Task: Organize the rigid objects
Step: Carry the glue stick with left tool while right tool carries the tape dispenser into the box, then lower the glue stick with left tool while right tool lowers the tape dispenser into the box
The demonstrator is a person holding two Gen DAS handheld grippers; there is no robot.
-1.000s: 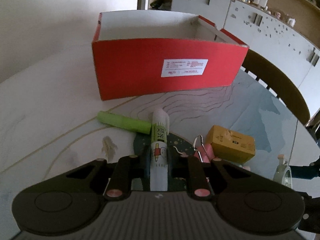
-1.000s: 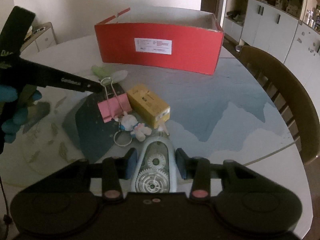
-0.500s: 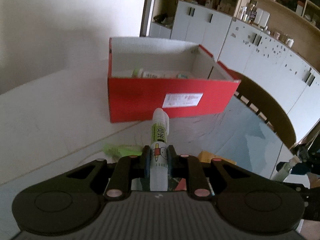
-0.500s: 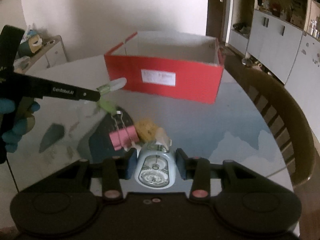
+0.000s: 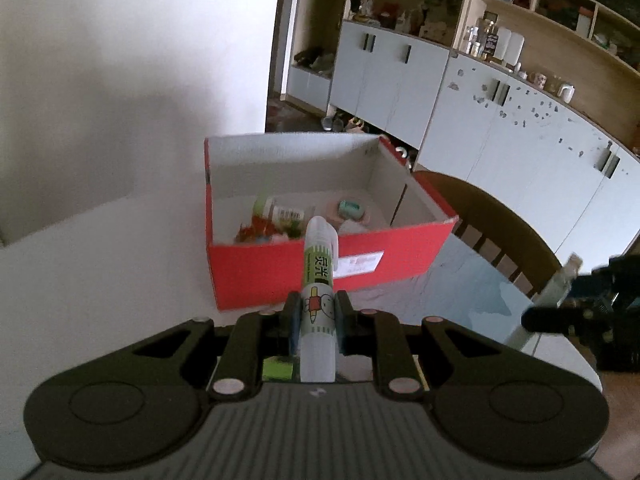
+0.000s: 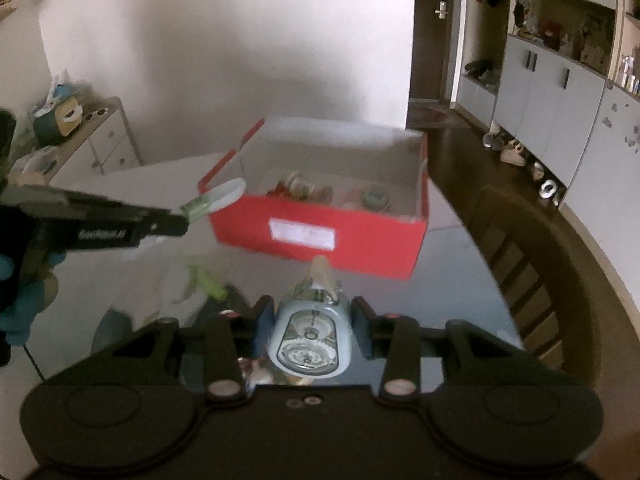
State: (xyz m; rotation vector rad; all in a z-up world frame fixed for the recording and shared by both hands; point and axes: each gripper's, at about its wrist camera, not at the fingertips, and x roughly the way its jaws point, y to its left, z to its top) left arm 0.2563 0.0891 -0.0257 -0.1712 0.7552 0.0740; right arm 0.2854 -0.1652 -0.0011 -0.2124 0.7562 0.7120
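White table [image 5: 80, 280] carries the red box [image 5: 320, 272], some items already inside. Left tongs [image 5: 318, 316] clamped on a glue bottle [image 5: 318, 280]; right tongs [image 6: 310, 320] clamped on a correction tape dispenser [image 6: 308, 336]. Both are raised just short of the box. Transport step; next: carry over the box rim, then release.

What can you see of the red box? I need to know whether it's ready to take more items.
The red box is an open, lidless rectangular carton, seemingly cardboard, red outside and white inside, with a white printed label on its near long wall. It sits upright on the table, apart from both grippers. Several small items already lie on its floor, among them a green-capped bottle and a teal round thing; bare floor remains.
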